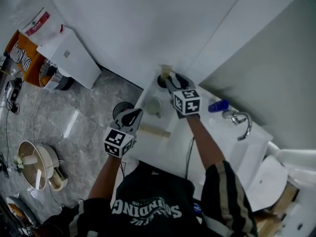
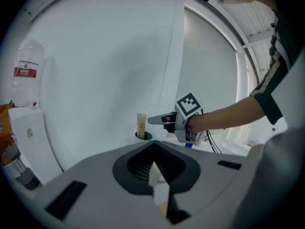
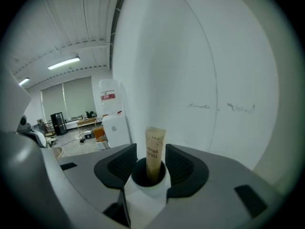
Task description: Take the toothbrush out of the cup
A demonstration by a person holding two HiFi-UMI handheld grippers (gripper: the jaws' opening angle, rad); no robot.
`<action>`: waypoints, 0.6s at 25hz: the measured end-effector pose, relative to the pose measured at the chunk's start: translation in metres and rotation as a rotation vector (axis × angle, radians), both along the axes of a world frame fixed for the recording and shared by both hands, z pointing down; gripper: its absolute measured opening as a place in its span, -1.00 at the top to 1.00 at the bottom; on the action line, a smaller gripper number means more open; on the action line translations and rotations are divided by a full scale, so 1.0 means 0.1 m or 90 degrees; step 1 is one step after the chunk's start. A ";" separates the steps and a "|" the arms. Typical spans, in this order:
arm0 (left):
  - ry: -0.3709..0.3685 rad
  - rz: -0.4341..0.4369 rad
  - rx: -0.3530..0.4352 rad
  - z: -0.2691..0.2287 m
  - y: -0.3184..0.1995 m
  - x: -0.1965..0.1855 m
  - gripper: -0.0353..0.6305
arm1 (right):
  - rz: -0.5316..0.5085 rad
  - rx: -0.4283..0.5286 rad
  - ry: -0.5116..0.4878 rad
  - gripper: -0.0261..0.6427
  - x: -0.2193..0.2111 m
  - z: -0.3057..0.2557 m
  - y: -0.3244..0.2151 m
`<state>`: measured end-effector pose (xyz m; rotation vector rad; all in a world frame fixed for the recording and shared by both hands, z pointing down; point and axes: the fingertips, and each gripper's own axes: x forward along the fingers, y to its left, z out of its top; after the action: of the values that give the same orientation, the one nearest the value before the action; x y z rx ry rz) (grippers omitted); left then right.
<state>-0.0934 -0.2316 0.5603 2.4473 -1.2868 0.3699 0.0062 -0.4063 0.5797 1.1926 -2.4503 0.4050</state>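
1. Flanking the toothbrush, the jaws of the right gripper stand wide apart, one on each side of it. Neither pad presses on it, so this gripper holds nothing.
2. The toothbrush is in a tan paper sleeve and stands nearly upright in a small white cup. The cup is at the upper centre of the head view, at the far edge of the white surface, close to the wall.
3. The left gripper sits at the lower left of the head view, well apart from the cup. Its jaws are drawn close together with a thin pale strip between them. I cannot tell whether that strip is something pinched or just what lies beyond the gap.
4. The toothbrush is probably very light and fairly stiff along its length. Its paper sleeve looks smooth and would likely dent under a hard squeeze.
5. The best hold looks to be the flat faces of the sleeve, on the part standing clear above the rim.
6. The cup also looks light, so a crooked pull might drag or tip it. A straight lift upward seems safest.
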 end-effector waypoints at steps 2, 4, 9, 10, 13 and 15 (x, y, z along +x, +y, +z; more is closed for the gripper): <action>-0.003 -0.005 -0.007 0.05 0.01 -0.03 0.89 | -0.010 -0.019 0.006 0.41 0.00 0.08 -0.11; -0.005 -0.011 -0.015 0.10 0.04 -0.05 0.89 | -0.013 -0.031 -0.002 0.41 -0.01 0.13 -0.19; -0.007 -0.026 -0.028 0.16 0.06 -0.12 0.89 | -0.017 -0.028 -0.005 0.41 -0.10 0.18 -0.38; -0.008 -0.029 -0.028 0.16 0.07 -0.14 0.89 | -0.019 -0.032 -0.005 0.41 -0.12 0.19 -0.41; -0.009 -0.039 -0.031 0.18 0.08 -0.19 0.89 | -0.028 -0.050 0.000 0.42 -0.17 0.24 -0.45; -0.008 -0.044 -0.033 0.18 0.09 -0.21 0.89 | -0.039 -0.055 0.007 0.58 -0.19 0.24 -0.44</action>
<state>-0.1149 -0.2227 0.5786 2.3555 -1.3463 0.3963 -0.0133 -0.4500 0.6036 1.0788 -2.4282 0.4795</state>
